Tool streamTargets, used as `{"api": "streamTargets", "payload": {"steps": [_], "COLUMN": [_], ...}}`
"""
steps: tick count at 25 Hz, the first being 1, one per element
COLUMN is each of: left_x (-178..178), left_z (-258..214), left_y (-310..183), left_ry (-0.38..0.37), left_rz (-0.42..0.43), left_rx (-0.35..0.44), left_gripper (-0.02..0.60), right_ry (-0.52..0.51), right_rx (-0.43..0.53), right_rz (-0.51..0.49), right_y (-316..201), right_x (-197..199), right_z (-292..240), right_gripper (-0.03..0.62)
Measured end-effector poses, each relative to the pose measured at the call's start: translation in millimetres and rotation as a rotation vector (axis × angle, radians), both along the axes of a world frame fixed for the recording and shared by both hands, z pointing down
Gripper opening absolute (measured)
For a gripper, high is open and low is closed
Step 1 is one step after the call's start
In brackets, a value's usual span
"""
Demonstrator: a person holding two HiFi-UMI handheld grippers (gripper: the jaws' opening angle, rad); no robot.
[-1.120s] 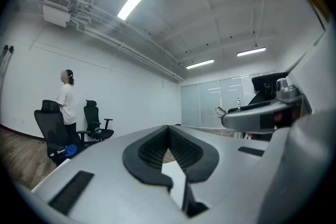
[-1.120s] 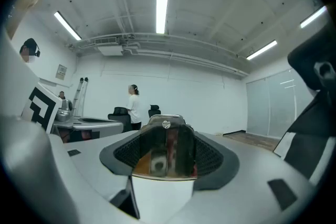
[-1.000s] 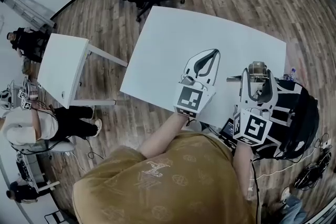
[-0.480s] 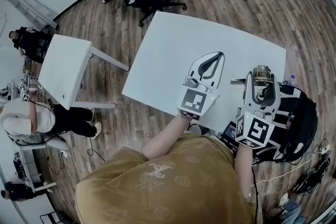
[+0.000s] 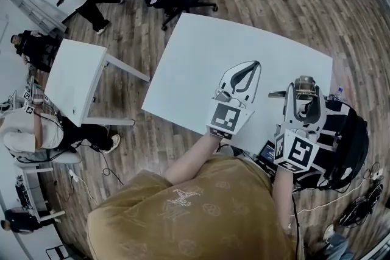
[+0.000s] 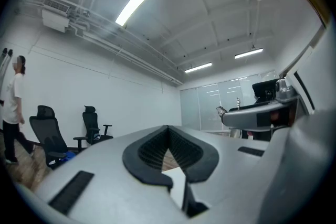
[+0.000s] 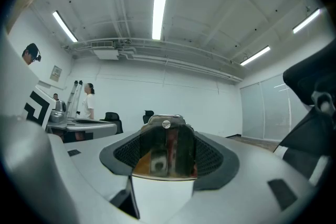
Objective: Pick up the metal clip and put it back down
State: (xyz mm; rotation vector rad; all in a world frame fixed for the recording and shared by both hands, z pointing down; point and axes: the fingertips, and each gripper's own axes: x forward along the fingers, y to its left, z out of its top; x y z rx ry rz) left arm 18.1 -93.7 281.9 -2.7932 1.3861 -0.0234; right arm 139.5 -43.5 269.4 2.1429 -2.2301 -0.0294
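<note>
The white rectangular counter stands on a wood-plank floor, its top plain white. The left tool is over its near edge, and the right tool is by the near right corner. Whether either touches the top cannot be told.

metal clip sides hidden between fingers

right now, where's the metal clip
The metal clip is clamped in the right claw, at the right of the head view near the white table's right edge, just right of the left claw.
</note>
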Motion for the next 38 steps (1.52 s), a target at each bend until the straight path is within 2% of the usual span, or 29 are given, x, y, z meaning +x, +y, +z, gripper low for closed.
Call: {"api": "streamTargets", "payload": {"steps": [21, 38], "left_x": [-6.7, -14.7], "left_z": [15.8, 86.3], "left_y": [-11.6, -18.8], "left_ry": [-0.037, -0.101], "left_rz": [-0.011, -0.019], "left_rx": [-0.024, -0.164], "left_gripper": [0.006, 0.006], "right_ry": [0.004, 0.002], "right_rx": [-0.040, -0.178], "right_rz": [-0.008, -0.025], "right_y": [-10.9, -20.1], "right_x": [-5.2, -14.9], "right_z": [13.7, 73.3], "right_gripper": [0.290, 0.290]}}
